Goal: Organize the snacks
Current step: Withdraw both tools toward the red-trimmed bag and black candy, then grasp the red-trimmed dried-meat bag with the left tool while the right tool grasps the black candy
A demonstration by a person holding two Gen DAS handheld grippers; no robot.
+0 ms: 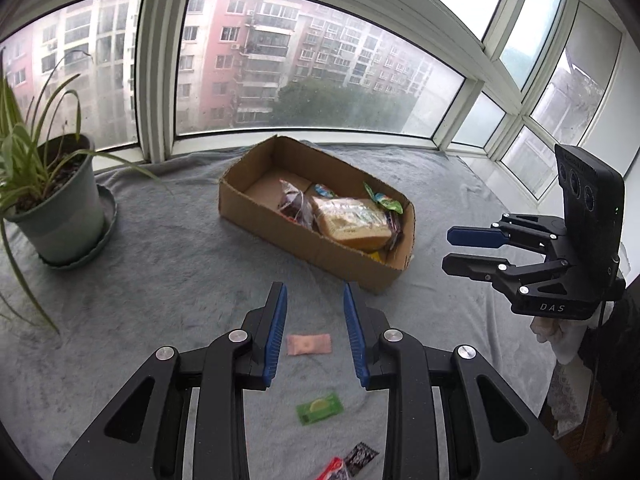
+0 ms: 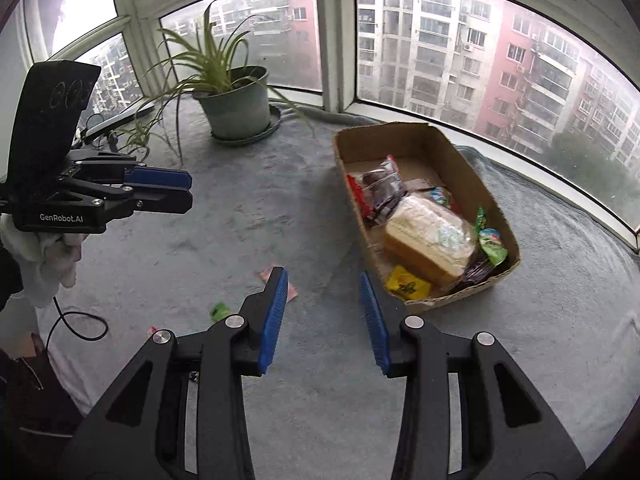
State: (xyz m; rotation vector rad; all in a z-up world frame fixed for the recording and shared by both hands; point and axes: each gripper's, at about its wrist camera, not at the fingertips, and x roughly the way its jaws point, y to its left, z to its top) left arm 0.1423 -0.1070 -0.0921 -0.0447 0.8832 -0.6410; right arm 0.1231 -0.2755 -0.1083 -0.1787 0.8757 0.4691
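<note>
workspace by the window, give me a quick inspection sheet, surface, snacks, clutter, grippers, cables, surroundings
surface: grey blanket covering the ledge, wrinkled.
job's things: cardboard box open, holding a bread loaf and several small packets. Loose on the blanket: pink packet, green packet, black packet, red packet at the frame edge.
clutter: potted plant on a saucer, apart from the box.
grippers: left gripper open and empty, the pink packet seen between its fingers. right gripper open, empty.
cables: black cable looped below the left gripper.
surroundings: windows on apartment blocks.
</note>
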